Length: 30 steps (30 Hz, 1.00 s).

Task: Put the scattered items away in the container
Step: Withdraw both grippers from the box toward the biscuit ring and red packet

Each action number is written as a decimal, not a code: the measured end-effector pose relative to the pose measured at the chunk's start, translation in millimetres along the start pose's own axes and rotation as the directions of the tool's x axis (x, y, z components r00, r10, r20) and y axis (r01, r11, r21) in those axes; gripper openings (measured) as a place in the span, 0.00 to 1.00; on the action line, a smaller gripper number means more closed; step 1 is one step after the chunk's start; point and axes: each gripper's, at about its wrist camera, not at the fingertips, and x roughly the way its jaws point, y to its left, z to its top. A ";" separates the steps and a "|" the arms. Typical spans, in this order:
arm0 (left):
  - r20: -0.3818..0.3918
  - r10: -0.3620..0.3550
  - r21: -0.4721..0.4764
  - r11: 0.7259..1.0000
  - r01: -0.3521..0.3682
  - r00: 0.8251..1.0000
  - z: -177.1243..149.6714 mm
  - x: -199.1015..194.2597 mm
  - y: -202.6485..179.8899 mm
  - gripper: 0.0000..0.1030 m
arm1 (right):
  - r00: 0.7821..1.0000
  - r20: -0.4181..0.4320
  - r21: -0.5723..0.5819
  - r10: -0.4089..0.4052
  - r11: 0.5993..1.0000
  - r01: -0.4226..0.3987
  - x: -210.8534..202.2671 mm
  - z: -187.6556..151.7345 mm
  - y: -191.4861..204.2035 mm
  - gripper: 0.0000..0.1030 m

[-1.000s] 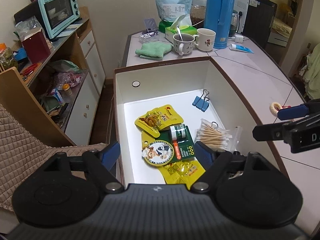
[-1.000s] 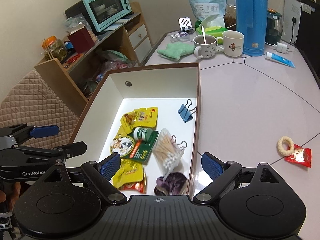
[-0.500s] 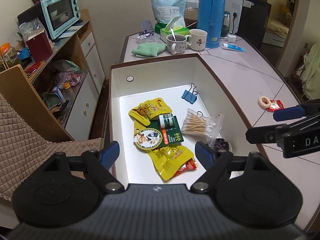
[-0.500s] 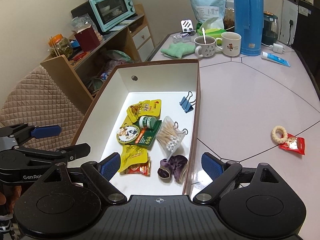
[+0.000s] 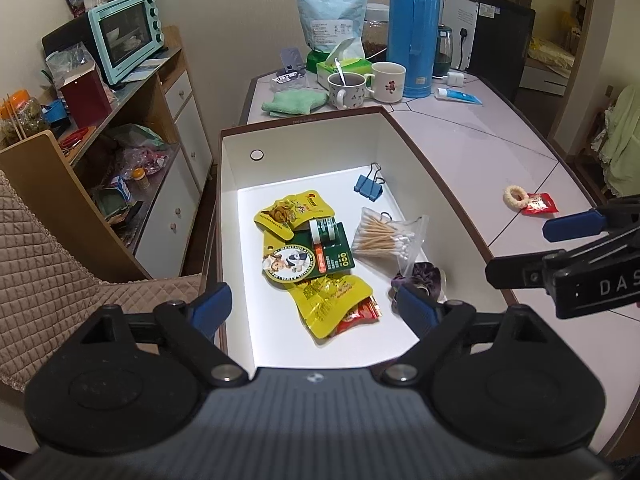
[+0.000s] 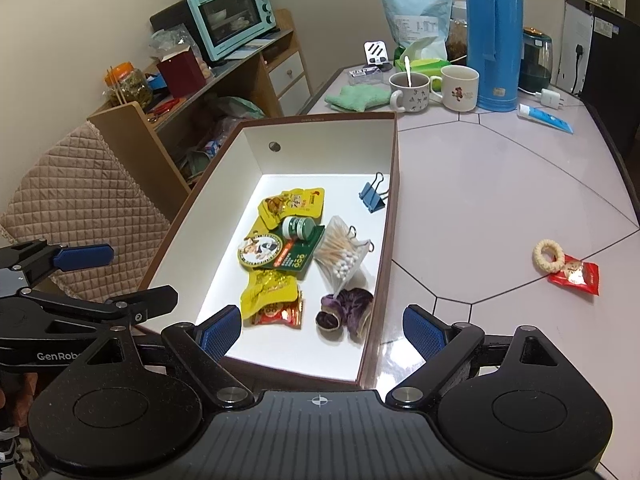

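Note:
A brown-rimmed white box [image 5: 304,118] [image 6: 394,208] sits on the table and holds yellow snack packets [image 5: 294,214] [image 6: 294,204], a green card with a small jar [image 5: 328,248] [image 6: 294,248], a bag of cotton swabs [image 5: 386,236] [image 6: 340,254], a blue binder clip [image 5: 368,188] [image 6: 372,198], a purple scrunchie [image 5: 420,274] [image 6: 346,310] and a red packet [image 6: 278,314]. Out on the table lie a cream ring [image 5: 516,197] [image 6: 549,255] and a red candy packet [image 5: 539,204] [image 6: 574,277]. My left gripper [image 5: 314,306] is open over the box's near end. My right gripper [image 6: 322,326] is open above the box's near right corner.
At the table's far end stand a blue thermos [image 6: 496,36], two mugs [image 6: 414,90], a green cloth [image 6: 356,98], a tissue box, a large bag and a tube [image 6: 544,118]. A cabinet with a toaster oven [image 5: 126,34] and a quilted chair [image 5: 52,256] stand left.
Both grippers have drawn back and up from the box, so more of its near end, the scrunchie and the red packet show. Both stay open and empty.

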 end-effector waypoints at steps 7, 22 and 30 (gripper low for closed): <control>0.000 0.017 -0.001 1.000 -0.017 1.000 -8.2 -9.0 -8.4 0.87 | 1.000 -0.014 -0.005 0.000 1.000 0.000 -6.3 -13.7 -6.6 0.88; -0.025 0.043 -0.005 0.999 -0.043 0.999 -25.2 -20.2 -49.0 0.87 | 0.999 -0.018 -0.009 0.028 1.000 -0.029 -29.8 -36.0 -37.0 0.88; -0.023 0.038 -0.008 0.999 -0.038 0.999 -27.6 -26.5 -80.9 0.88 | 0.999 -0.005 0.017 0.040 0.999 -0.039 -49.8 -48.5 -71.2 0.88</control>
